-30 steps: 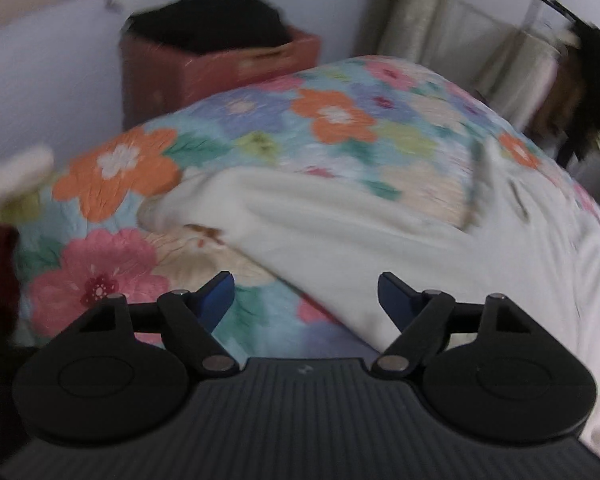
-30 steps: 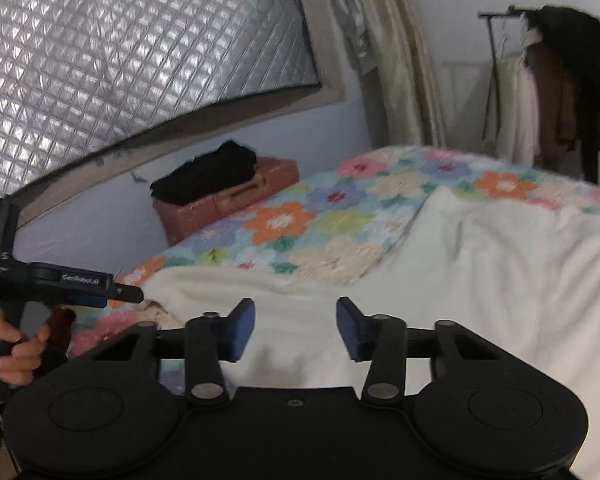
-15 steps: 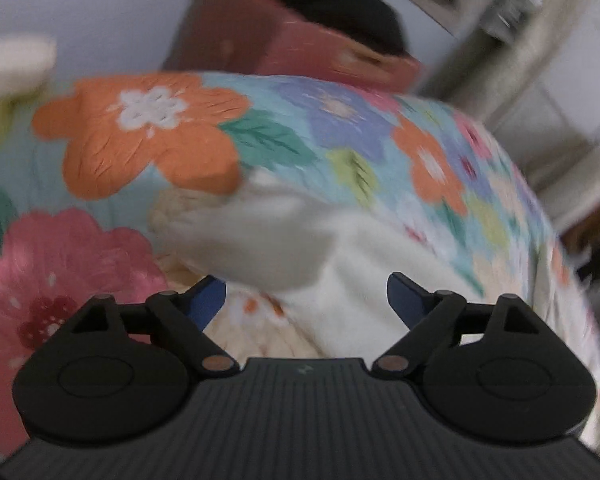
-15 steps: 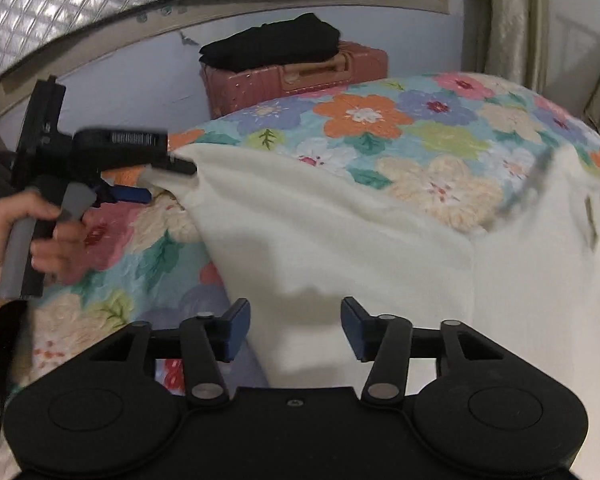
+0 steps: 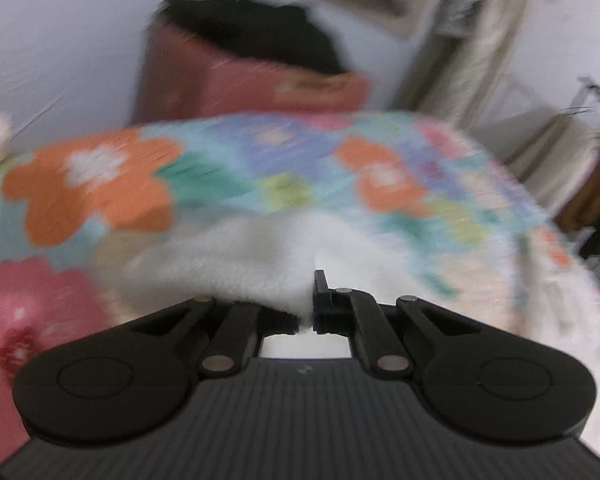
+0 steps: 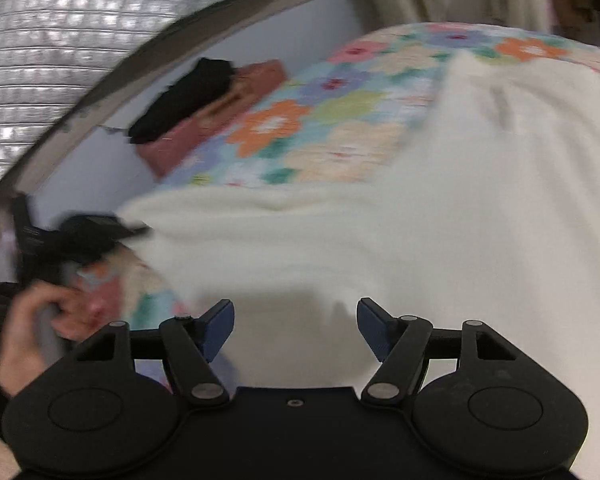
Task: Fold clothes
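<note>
A cream white fleece garment (image 6: 400, 232) lies spread over the floral bedspread (image 6: 340, 112). My left gripper (image 5: 308, 316) is shut on the garment's near corner (image 5: 240, 264), which bunches over the fingers. In the right wrist view the left gripper (image 6: 100, 232) shows at the far left, pinching that same corner. My right gripper (image 6: 296, 330) is open and empty, just above the garment's near edge.
A reddish suitcase (image 5: 228, 84) with a black folded item (image 5: 252, 32) on top stands against the wall behind the bed. A quilted silver panel (image 6: 80, 40) covers the upper left. Clothes hang on a rack (image 5: 596, 168) at the right.
My left gripper has closed on the garment's corner, having been open over it. My right gripper has dropped closer to the garment and stays open.
</note>
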Tool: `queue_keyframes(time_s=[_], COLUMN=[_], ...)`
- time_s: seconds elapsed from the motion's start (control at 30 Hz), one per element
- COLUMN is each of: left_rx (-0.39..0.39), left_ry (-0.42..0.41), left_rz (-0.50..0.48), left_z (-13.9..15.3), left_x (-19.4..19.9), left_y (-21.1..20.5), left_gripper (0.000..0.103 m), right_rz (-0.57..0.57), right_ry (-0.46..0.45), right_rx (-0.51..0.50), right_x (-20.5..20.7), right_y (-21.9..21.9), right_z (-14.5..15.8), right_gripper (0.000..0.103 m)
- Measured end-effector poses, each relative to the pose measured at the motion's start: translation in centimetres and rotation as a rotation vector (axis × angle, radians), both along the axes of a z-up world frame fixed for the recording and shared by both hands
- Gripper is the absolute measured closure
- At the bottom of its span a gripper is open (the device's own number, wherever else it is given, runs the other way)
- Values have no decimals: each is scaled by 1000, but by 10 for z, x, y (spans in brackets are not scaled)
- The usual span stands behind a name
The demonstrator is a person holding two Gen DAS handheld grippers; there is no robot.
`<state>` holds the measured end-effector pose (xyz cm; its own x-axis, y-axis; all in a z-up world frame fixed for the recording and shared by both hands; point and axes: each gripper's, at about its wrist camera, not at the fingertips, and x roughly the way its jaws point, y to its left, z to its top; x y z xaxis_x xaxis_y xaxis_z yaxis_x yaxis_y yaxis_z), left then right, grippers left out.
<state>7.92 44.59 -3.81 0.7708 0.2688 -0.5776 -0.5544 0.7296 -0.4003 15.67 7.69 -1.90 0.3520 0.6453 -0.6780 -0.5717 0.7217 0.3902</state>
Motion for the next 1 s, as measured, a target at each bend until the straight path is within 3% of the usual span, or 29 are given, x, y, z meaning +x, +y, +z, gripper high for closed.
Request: queue_keyframes(time_s=[0.07,0.17,0.33,0.47,0.53,0.6,0.73,0.83,0.87,0.97,1.0], left_rx=[4,-74,-104,-217,-323,-378,-260,-214,-197,-62,-19], left_ry=[-52,-157,-271,-232,-167,-81,89,146,160,201,205], left_rz=[-68,-184,-400,-590,-671,-716,-768,-808,-820,-814,-810], left_z=[25,57,101,99,79,50,14,15,16,36,45], left_x=[6,15,29,48,58,64,71,66,64,51,44], left_y=[-28,-71,-170,-260,-295,-323,-365,-373,-374,-372,-370], left_gripper=[98,98,98,98,98,98,98,93,89,60,59], right_rz=[-50,-126,-221,-295,-331,-369,-432,-453,-441,-374,-359], right_ry=[9,36,7,1,-3,-17,3,40,39,-18,-45], right_rx=[12,62,45,56,34,33,115,178,189,178,166], right_x=[-1,-2,-8,-14,-18,-27,-32,-24,-23,-22,-23], right_y=[-28,-74,-147,-203,-233,-263,-304,-299,-294,-273,-266], right_z=[1,3,13,15,11,6,-22,-37,-37,-32,-30], right_gripper=[30,30,30,30,30,30,30,30,30,30,30])
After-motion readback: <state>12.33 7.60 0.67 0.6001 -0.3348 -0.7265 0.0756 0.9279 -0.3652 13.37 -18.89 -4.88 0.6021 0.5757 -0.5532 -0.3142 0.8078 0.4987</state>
